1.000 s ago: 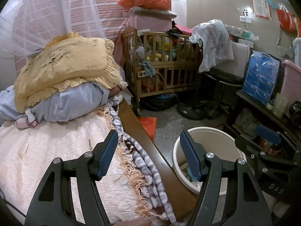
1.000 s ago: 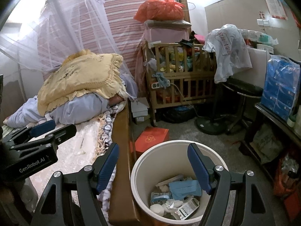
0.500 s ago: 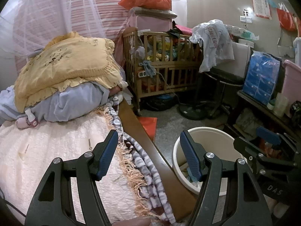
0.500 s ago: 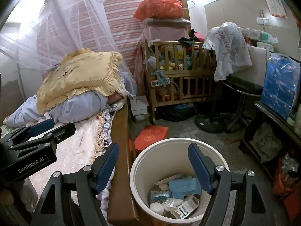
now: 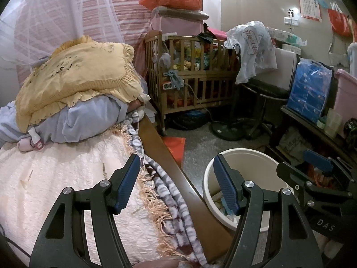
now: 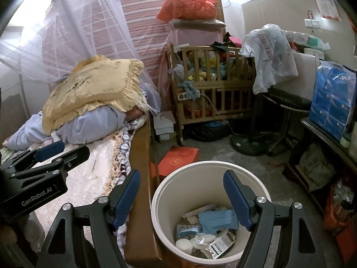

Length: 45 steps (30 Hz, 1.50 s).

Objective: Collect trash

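Stillness since a second ago; left gripper (image 5: 176, 183) and right gripper (image 6: 181, 197) both wide, empty; wastebasket (image 6: 164, 192) unmoved beside bed, holding blue mask (image 6: 217, 221) and wrappers; probably between pickups.

Left tongs (image 5: 176, 184), right tongs (image 6: 181, 198) agape

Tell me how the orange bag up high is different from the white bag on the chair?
The orange bag is stuffed full and tied shut at the top; the white bag hangs limp and looks nearly empty. The orange bag sits on top of a stack; the white bag is draped over the chair. The white bag has red writing; the orange bag shows none. Both are thin crinkly plastic.
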Available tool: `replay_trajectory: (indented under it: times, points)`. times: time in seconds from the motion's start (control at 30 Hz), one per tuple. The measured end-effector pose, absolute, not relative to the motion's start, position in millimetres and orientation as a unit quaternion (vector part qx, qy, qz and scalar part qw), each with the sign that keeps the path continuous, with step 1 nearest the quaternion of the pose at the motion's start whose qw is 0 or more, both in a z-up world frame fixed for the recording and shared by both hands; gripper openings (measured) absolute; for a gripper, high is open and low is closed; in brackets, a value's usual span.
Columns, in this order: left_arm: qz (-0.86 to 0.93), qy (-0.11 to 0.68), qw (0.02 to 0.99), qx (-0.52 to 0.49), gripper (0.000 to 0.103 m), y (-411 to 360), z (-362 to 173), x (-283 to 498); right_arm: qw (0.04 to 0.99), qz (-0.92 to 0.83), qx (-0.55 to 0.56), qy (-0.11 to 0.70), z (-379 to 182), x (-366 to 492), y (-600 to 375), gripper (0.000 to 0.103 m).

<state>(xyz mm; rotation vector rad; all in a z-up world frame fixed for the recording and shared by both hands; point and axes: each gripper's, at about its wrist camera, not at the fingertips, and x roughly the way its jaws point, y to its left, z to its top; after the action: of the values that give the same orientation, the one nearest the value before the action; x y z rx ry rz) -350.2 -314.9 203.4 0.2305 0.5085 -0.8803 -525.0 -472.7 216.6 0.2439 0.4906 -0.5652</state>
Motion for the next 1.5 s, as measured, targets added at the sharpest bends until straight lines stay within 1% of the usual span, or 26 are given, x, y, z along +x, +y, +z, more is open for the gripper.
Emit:
replay_trajectory:
  times: [0.63,1.5]
  points:
    - [-0.424,0.250,0.863,0.117,0.067,-318.8,190.2,-351.0,0.921,-0.276,0.125,0.245,210.3,-527.3,-475.9,0.075]
    - [-0.425,0.255,0.860,0.120,0.067,-321.3,184.8,-353.2,0.920,-0.274,0.127,0.250,200.7,-528.0,-475.4,0.076]
